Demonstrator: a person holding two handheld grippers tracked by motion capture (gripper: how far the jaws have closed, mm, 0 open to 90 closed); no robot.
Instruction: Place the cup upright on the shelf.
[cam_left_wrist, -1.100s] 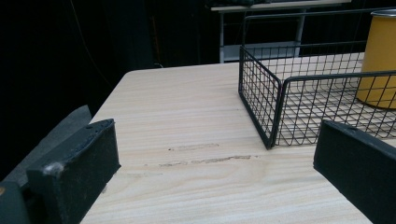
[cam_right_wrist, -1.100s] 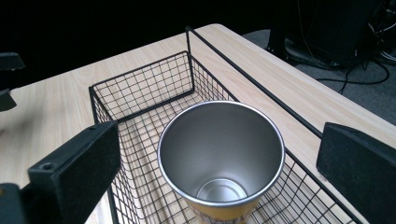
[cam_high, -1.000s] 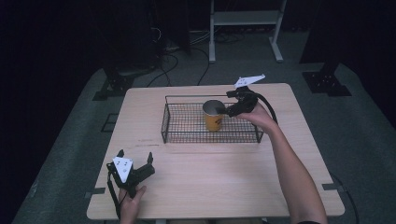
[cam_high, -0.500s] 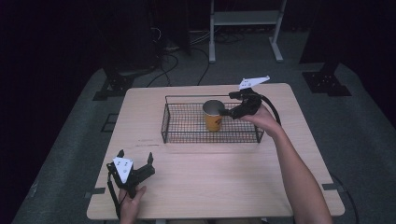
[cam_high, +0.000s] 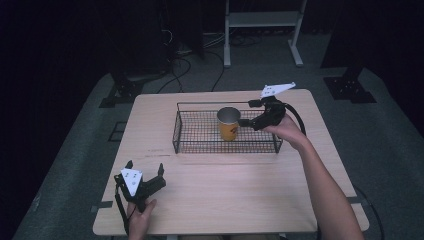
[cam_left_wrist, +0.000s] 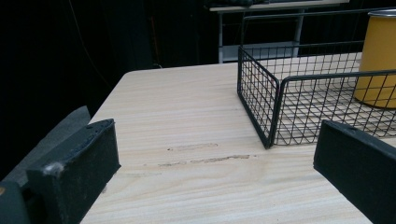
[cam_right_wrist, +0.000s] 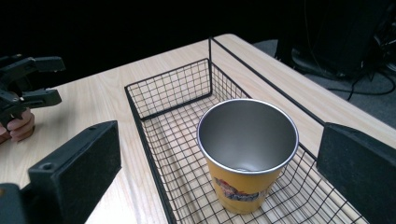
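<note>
A yellow cup (cam_high: 228, 125) with a steel inside stands upright in a black wire basket (cam_high: 200, 131) on the far half of the wooden table (cam_high: 225, 190). My right gripper (cam_high: 246, 113) hovers over the basket's right part, open, with its jaws spread just right of the cup and nothing held. The right gripper view looks down into the cup (cam_right_wrist: 238, 186), which stands ahead between the two spread jaws. My left gripper (cam_high: 145, 166) rests open at the table's front left corner, far from the basket (cam_left_wrist: 261, 93); the cup (cam_left_wrist: 380, 56) shows at that view's right edge.
The basket's wire walls (cam_right_wrist: 168, 77) rise around the cup. Bare tabletop lies between the basket and the front edge. Beyond the table stand a white shelf frame (cam_high: 262, 30), dark stands and cables on a grey floor.
My right gripper has drawn back a little to the right, away from the cup. The cup and the left gripper have stayed put.
</note>
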